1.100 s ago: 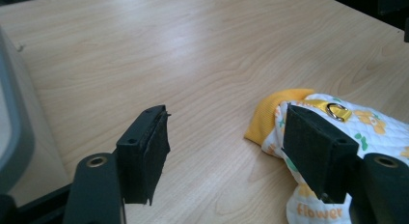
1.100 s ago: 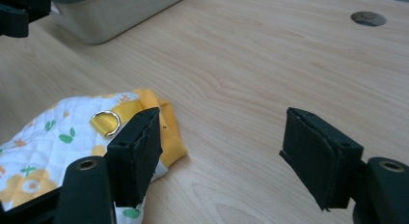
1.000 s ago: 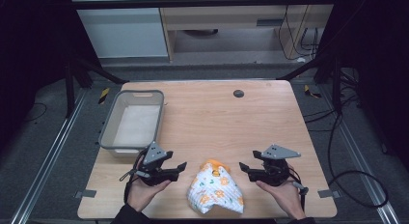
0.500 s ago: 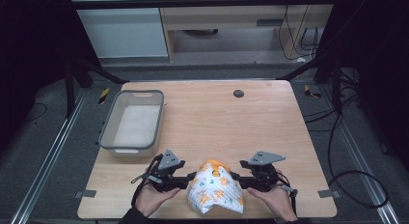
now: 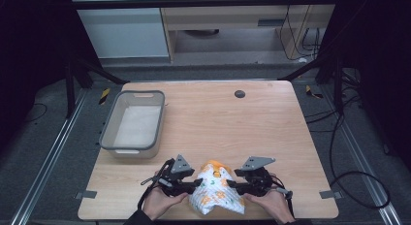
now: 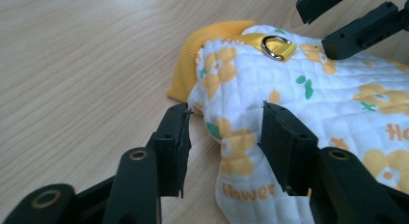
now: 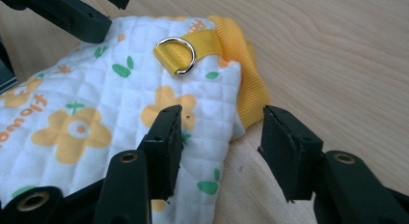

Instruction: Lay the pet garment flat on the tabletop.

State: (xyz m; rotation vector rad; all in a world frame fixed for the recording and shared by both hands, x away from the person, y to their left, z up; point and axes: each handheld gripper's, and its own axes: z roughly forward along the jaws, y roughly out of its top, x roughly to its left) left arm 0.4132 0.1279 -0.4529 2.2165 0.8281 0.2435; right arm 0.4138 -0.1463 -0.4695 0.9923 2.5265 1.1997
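A light wooden table [image 5: 271,137] carries everything here, its grain running plain across the top. At the far left sits a grey plastic bin [image 5: 132,124], set near the left edge. Up near the far edge, a small dark round disc [image 5: 239,93] sits in the tabletop, well apart from the bin. Down at the near edge lies a quilted white garment [image 5: 215,188] with yellow flowers and an orange ribbed collar, flat on the wood; a metal D-ring [image 7: 181,55] on a yellow strap shows on top.
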